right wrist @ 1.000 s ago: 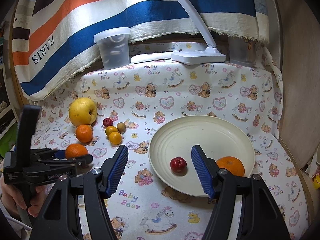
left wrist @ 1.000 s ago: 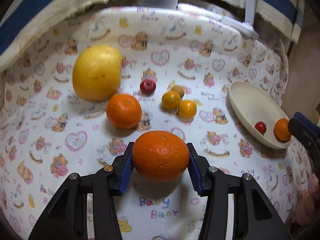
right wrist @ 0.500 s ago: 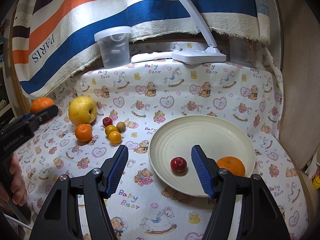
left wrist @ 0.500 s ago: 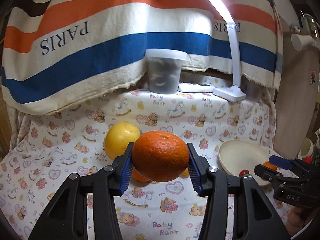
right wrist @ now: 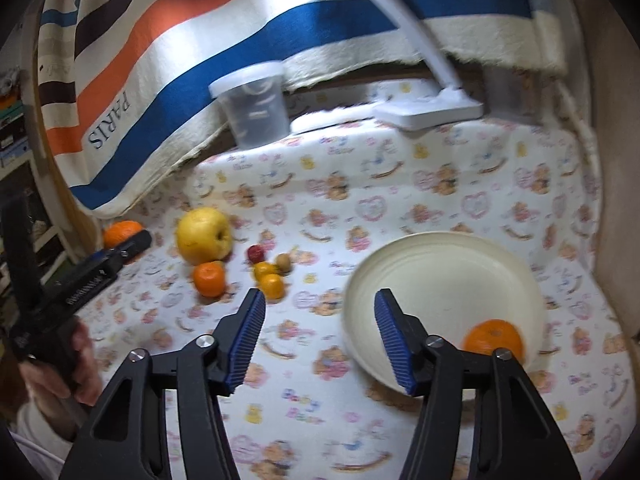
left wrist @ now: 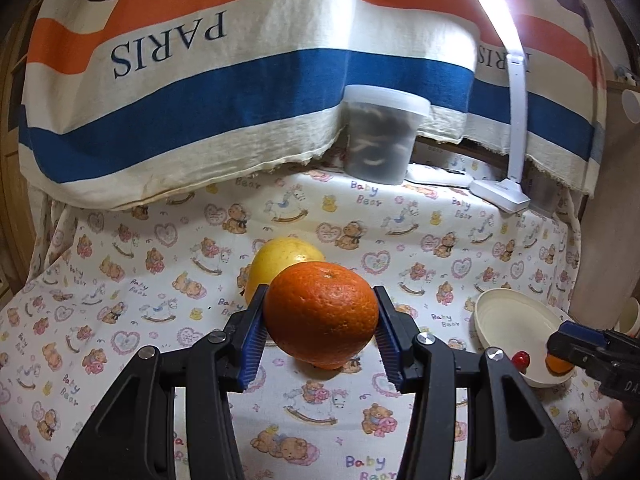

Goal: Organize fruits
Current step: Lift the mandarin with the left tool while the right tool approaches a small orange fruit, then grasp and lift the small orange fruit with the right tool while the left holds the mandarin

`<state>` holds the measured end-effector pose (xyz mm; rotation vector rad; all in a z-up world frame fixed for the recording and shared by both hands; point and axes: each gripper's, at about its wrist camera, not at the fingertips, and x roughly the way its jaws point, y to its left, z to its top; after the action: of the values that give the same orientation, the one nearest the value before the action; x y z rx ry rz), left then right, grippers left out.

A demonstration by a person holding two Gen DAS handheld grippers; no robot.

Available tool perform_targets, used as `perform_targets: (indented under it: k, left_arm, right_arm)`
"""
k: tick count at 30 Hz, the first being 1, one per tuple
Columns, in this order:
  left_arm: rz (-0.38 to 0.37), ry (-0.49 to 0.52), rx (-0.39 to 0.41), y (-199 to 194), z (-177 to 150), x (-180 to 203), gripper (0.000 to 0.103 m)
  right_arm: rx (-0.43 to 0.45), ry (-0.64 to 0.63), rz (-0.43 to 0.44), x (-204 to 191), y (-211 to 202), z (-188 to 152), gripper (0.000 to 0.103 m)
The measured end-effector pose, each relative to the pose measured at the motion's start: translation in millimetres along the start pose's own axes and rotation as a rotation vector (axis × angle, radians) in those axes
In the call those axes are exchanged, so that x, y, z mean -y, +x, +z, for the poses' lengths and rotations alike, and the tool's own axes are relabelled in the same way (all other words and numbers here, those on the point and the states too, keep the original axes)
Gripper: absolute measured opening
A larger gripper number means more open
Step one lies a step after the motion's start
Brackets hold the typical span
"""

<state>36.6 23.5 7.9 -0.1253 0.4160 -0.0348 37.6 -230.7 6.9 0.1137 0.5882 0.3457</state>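
Note:
My left gripper (left wrist: 320,326) is shut on a large orange (left wrist: 321,312) and holds it in the air above the cloth; it also shows at the far left of the right wrist view (right wrist: 122,232). My right gripper (right wrist: 320,336) is open and empty, over the left rim of the cream plate (right wrist: 432,264). The plate holds an orange (right wrist: 494,340); in the left wrist view (left wrist: 508,316) it also holds a small red fruit (left wrist: 521,359). On the cloth lie a yellow apple (right wrist: 204,235), a smaller orange (right wrist: 209,279), a red fruit (right wrist: 256,253), a brown one (right wrist: 284,262) and two small yellow-orange ones (right wrist: 269,280).
A lidded clear tub (right wrist: 256,108) and a white desk lamp base (right wrist: 428,110) stand at the back under a striped hanging towel (left wrist: 224,92). A wooden wall (right wrist: 612,160) closes the right side. The cloth runs to the table's front edge.
My left gripper has lifted the large orange off the cloth and holds it high. My right gripper has swung left and tilted; its view is motion-blurred.

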Motion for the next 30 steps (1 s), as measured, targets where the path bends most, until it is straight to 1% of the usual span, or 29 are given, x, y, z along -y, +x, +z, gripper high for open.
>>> perform_targets:
  k: [3, 7, 9, 10, 12, 13, 15, 17, 18, 20, 21, 23, 24, 27, 30]
  left_arm:
    - [0.014, -0.008, -0.018, 5, -1, -4, 0.048]
    - [0.045, -0.003, -0.037, 13, -3, -7, 0.048]
    - [0.053, -0.006, -0.050, 17, -4, -9, 0.048]
    - [0.061, 0.002, -0.059, 20, -4, -9, 0.048]
    - [0.106, 0.035, -0.077, 27, -3, -10, 0.048]
    - [0.122, 0.031, -0.079, 29, -3, -13, 0.048]
    - [0.113, -0.005, -0.101, 32, -3, -22, 0.048]
    - [0.089, -0.050, -0.114, 33, -2, -30, 0.048]
    - [0.089, -0.056, -0.114, 32, -1, -32, 0.048]
    - [0.111, -0.036, -0.108, 27, 2, -30, 0.048]
    - [0.114, -0.030, -0.092, 21, 5, -30, 0.048]
    - [0.093, -0.034, -0.062, 11, 9, -30, 0.048]
    - [0.088, -0.037, -0.054, 8, 11, -30, 0.048]
    - [0.075, -0.047, -0.045, 4, 14, -32, 0.048]
    - [0.078, -0.049, -0.037, 1, 16, -31, 0.048]
  right_arm:
    - [-0.069, -0.034, 0.016, -20, 25, 7, 0.050]
    - [-0.152, -0.038, 0.021, -37, 63, 15, 0.045]
    - [-0.191, -0.057, -0.005, -46, 85, 18, 0.041]
    - [-0.206, -0.071, -0.023, -49, 93, 19, 0.041]
    - [-0.238, -0.096, -0.059, -55, 112, 21, 0.041]
    - [-0.249, -0.097, -0.061, -54, 118, 21, 0.041]
    - [-0.273, -0.085, -0.060, -54, 130, 22, 0.041]
    - [-0.285, -0.075, -0.053, -53, 136, 22, 0.041]
    - [-0.294, -0.074, -0.052, -52, 141, 22, 0.041]
    - [-0.308, -0.067, -0.058, -53, 149, 21, 0.041]
    - [-0.316, -0.058, -0.065, -53, 153, 21, 0.041]
    - [-0.328, -0.045, -0.064, -52, 160, 19, 0.036]
    - [-0.337, -0.047, -0.062, -53, 163, 17, 0.030]
    - [-0.327, -0.066, -0.077, -56, 162, 15, 0.030]
    - [-0.315, -0.079, -0.084, -57, 154, 13, 0.030]
